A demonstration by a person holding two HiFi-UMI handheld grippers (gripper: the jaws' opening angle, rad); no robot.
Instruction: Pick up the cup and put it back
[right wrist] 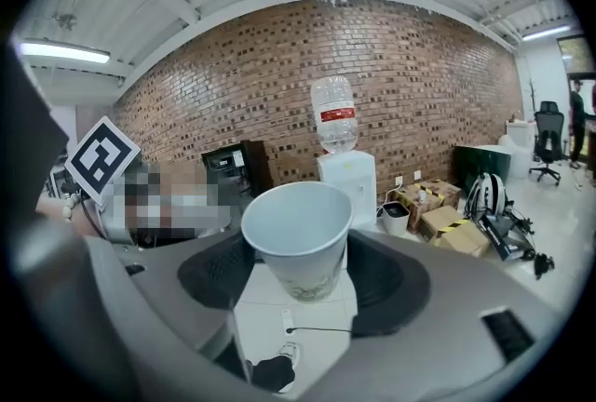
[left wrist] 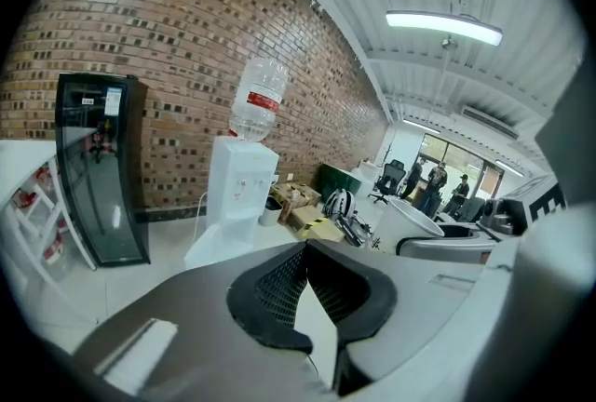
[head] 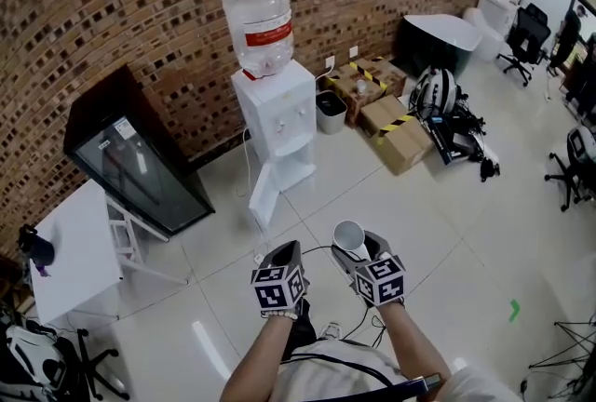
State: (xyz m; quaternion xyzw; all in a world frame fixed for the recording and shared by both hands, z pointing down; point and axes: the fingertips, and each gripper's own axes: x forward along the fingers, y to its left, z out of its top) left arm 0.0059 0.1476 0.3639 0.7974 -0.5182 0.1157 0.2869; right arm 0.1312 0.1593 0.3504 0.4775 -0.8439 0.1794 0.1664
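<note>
The cup (right wrist: 298,237), white paper with its mouth open upward, is held in the air between the two jaws of the right gripper (head: 360,249); the dark pads press on its lower wall from both sides, and its rim stands free above them. It is in front of the person's body, over the pale tiled floor (head: 438,233), and it touches nothing else.

Just beside it, on the left, the left gripper (head: 289,249) has its jaw tips together with nothing between them. The two grippers are near each other but apart.

Ahead, a white water dispenser (head: 277,121) stands against the brick wall (head: 140,0), with a wide stretch of bare floor between it and the cup. To the left are a black glass-front cabinet (head: 135,158) and a white table (head: 79,251); cardboard boxes (head: 396,130) lie at the right of the dispenser.
</note>
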